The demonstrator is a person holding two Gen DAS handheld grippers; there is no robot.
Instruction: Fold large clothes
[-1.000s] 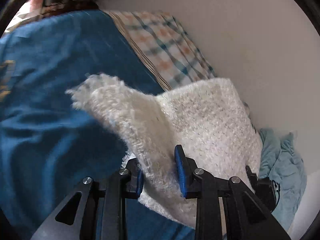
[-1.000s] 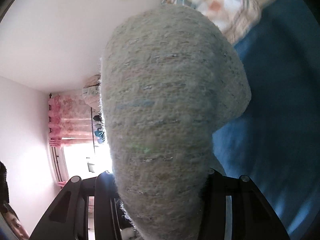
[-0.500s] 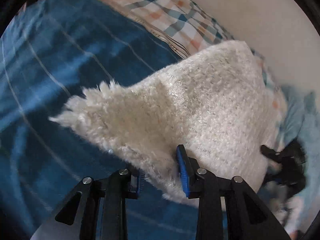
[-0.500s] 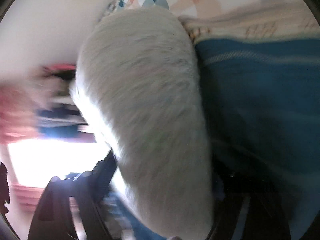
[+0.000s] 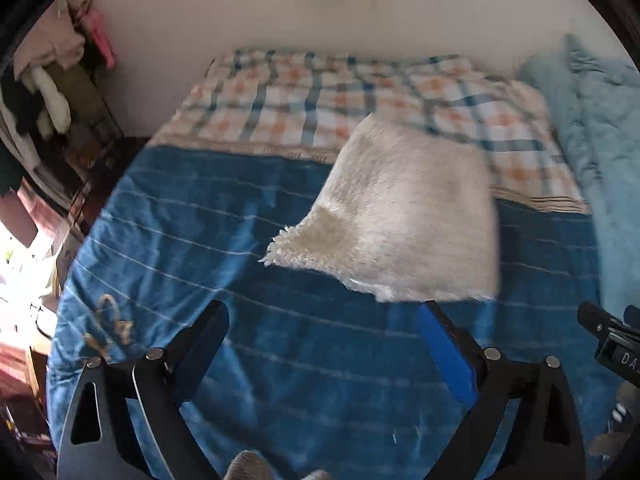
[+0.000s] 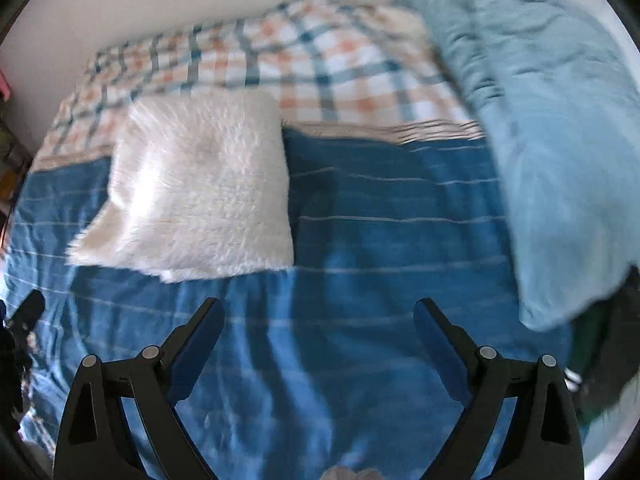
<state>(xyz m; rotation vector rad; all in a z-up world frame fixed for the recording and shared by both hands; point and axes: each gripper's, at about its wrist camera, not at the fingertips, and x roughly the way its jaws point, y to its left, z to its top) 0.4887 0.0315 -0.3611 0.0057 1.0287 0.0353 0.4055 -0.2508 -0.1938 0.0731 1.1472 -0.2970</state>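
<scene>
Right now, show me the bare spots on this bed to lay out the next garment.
The widest bare stretch is the striped blue blanket, between the folded fluffy white sweater and the crumpled light blue quilt, running toward the open right gripper. The checked orange-and-blue sheet behind is bare too. The quilt crowds the right edge.

The left gripper (image 5: 324,320) is showing black triangular arms with cut-out slots, silver round screws at the joints and blue pads (image 5: 446,354) on the fingers. The right gripper (image 6: 318,318) is looking the same: black frame, silver screws, dark blue pads (image 6: 440,352).
</scene>
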